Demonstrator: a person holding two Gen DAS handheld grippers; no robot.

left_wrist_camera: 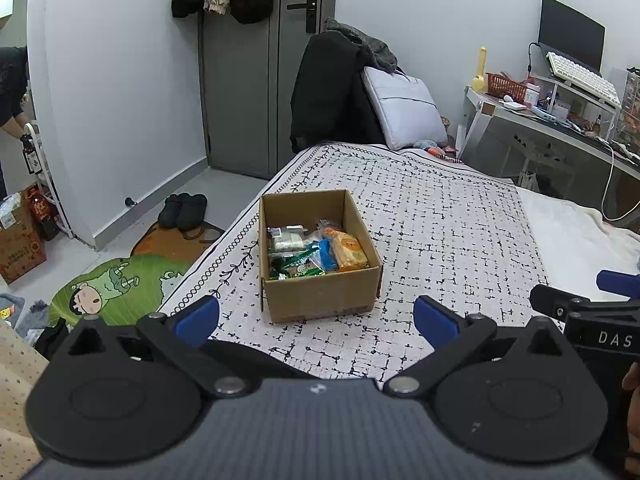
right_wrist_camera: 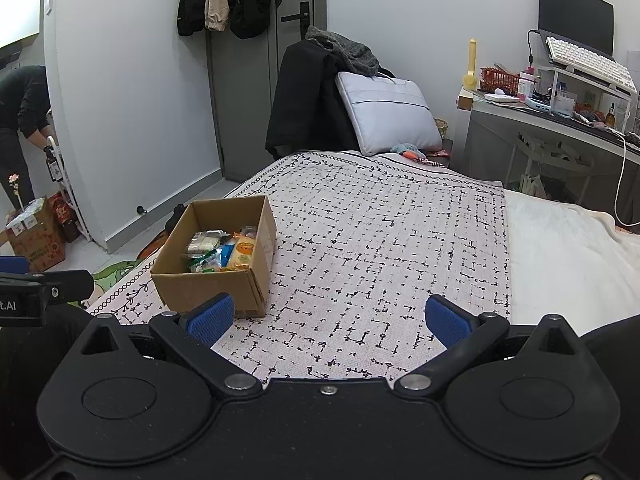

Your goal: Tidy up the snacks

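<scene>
An open cardboard box [left_wrist_camera: 324,292] stands on the patterned bedspread [left_wrist_camera: 440,220] near the bed's left edge. Inside lie several snack packets: an orange pack [left_wrist_camera: 350,254], green and blue wrappers [left_wrist_camera: 304,262] and a pale pack [left_wrist_camera: 286,240]. My left gripper [left_wrist_camera: 316,318] stands open just short of the box, nothing between its blue pads. In the right wrist view the box [right_wrist_camera: 208,284] sits at the left, with the orange pack [right_wrist_camera: 242,254] showing. My right gripper [right_wrist_camera: 330,322] is open over bare bedspread [right_wrist_camera: 380,240], its left pad [right_wrist_camera: 212,318] close to the box's near corner.
A white blanket [right_wrist_camera: 568,248] covers the bed's right side. A chair with a dark coat [left_wrist_camera: 328,92] and a grey cushion [left_wrist_camera: 404,110] stands at the far end. A cluttered desk [left_wrist_camera: 560,128] is at right. A person [right_wrist_camera: 20,120] bends at far left beside floor boxes [right_wrist_camera: 36,240].
</scene>
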